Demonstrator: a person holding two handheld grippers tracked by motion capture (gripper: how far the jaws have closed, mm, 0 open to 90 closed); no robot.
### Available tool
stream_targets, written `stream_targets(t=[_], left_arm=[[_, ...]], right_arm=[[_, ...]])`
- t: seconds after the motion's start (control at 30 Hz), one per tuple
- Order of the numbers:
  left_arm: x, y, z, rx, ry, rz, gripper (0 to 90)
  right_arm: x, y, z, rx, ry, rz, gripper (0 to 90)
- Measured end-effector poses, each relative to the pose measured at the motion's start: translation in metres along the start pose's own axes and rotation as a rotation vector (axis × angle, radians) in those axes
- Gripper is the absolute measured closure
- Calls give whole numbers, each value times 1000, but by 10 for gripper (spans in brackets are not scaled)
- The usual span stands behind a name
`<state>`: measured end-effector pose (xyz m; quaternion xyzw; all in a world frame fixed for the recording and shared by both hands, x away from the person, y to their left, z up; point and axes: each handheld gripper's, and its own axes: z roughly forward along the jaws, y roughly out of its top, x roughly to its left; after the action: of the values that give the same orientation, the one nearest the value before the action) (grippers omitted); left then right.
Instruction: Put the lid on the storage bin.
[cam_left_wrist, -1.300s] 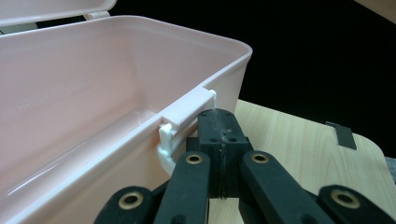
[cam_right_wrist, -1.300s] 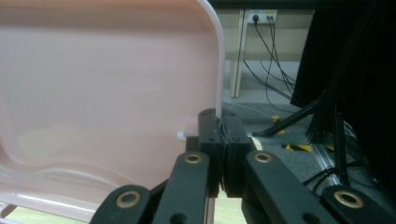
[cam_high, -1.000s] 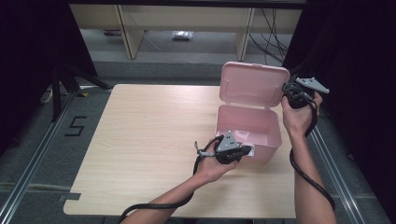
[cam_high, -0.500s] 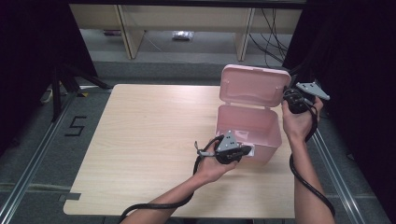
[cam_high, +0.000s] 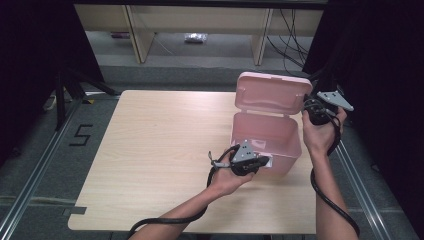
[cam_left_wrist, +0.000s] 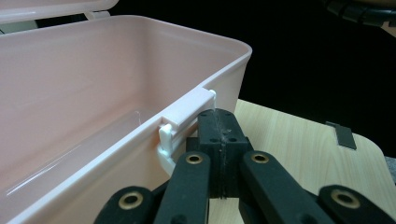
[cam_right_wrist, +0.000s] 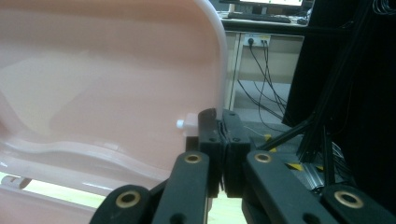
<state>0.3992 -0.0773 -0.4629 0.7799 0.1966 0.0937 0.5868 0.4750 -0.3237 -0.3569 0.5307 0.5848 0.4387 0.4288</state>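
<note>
Pink box (cam_high: 267, 137) sits open at the table's (cam_high: 150, 150) three o'clock; left claw (cam_high: 266, 161) and right claw (cam_high: 306, 106) both closed, holding nothing

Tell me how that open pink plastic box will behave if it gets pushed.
The pink box looks empty and thin-walled, so it is probably light and would slide across the smooth table. Its raised lid stands tall at the back, so a push there may tip it.

A pale wooden counter (cam_high: 160, 150) is seen on a grey floor (cam_high: 45, 165), where a "5" (cam_high: 81, 135) is marked. Cables (cam_high: 290, 37) and wooden shelving (cam_high: 135, 30) are seen behind.
</note>
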Motion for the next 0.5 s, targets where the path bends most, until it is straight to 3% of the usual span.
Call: stream_targets(t=[0.5], left_arm=[[0, 0, 0, 1, -1, 1, 900]], right_arm=[[2, -3, -7, -5, -3, -15, 898]])
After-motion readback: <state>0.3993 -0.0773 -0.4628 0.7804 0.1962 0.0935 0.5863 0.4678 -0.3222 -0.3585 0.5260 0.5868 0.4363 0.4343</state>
